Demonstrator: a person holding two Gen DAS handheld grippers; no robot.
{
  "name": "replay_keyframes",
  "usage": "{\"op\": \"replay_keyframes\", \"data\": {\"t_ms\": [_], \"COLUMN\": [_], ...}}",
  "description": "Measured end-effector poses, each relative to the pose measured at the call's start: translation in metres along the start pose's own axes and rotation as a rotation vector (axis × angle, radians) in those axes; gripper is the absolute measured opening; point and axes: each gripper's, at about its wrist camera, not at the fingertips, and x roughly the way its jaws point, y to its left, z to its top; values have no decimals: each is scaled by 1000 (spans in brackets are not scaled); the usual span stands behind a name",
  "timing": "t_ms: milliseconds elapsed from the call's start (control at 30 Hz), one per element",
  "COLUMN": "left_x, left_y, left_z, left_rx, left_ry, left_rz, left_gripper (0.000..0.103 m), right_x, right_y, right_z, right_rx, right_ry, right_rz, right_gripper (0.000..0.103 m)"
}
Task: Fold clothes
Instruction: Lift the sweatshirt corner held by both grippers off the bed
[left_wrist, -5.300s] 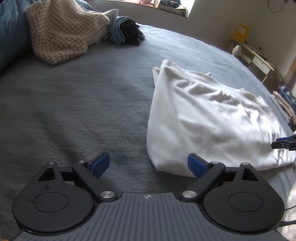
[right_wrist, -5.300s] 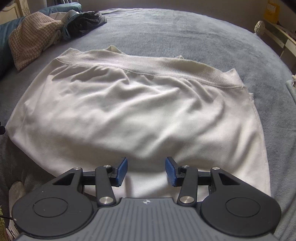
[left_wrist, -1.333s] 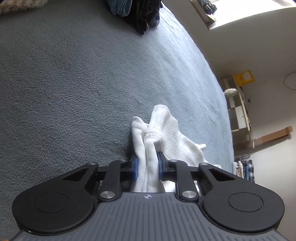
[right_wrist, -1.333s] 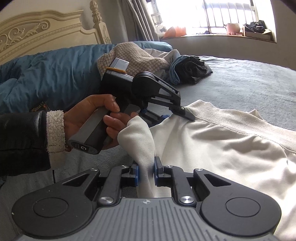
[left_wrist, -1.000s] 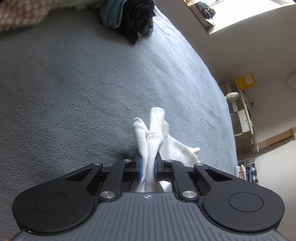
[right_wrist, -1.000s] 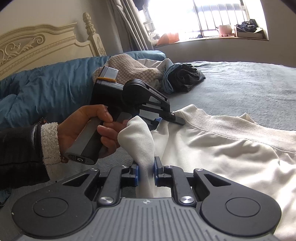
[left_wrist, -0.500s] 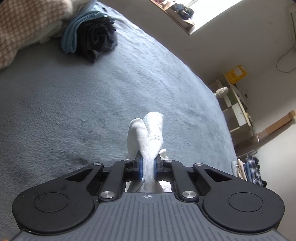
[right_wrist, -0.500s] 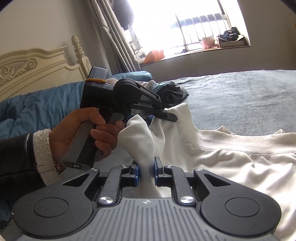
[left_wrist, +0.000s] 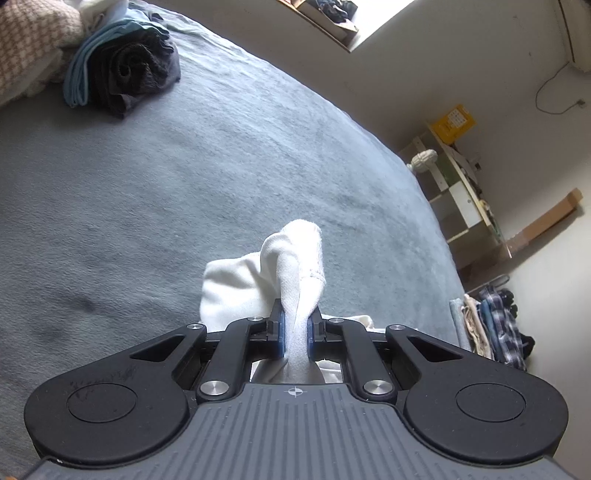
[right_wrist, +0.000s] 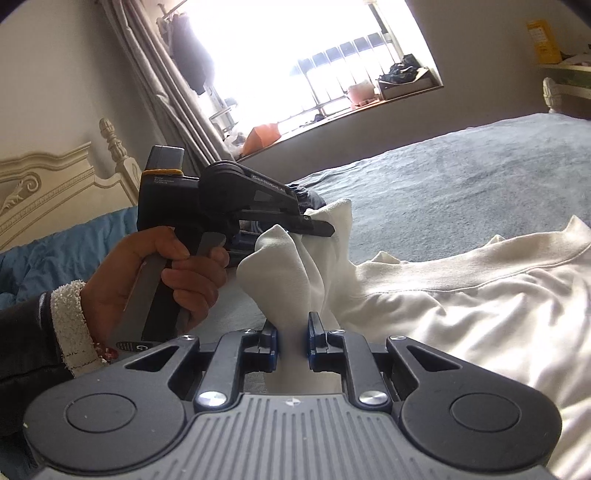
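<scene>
A white sweatshirt lies on the grey bed cover, with its left side lifted. My right gripper is shut on a bunched corner of the sweatshirt. My left gripper is shut on the ribbed-hem corner of the sweatshirt, which sticks up past the fingers. In the right wrist view the left gripper is held by a hand just beyond my right gripper, with both corners raised close together.
A pile of clothes, dark and light blue, and a checked beige blanket lie at the far left of the bed. A headboard and blue duvet are left. Shelves and stacked clothes stand past the bed's right edge.
Both grippers, shut on the sweatshirt's corners, have lifted it higher off the bed. The views tilted up, showing more wall and window.
</scene>
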Motion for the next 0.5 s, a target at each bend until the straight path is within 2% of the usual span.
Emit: {"op": "replay_keyframes", "data": {"t_ms": [500], "left_x": [24], "left_y": [-33], "left_z": [-14], "left_rx": [43], "left_ry": [28], "left_rz": [-34], "left_gripper": [9], "right_x": [-20], "right_y": [-42], "right_z": [1], "right_rx": [145], "right_ry": [-19], "right_rz": [-63], "right_gripper": [16]}}
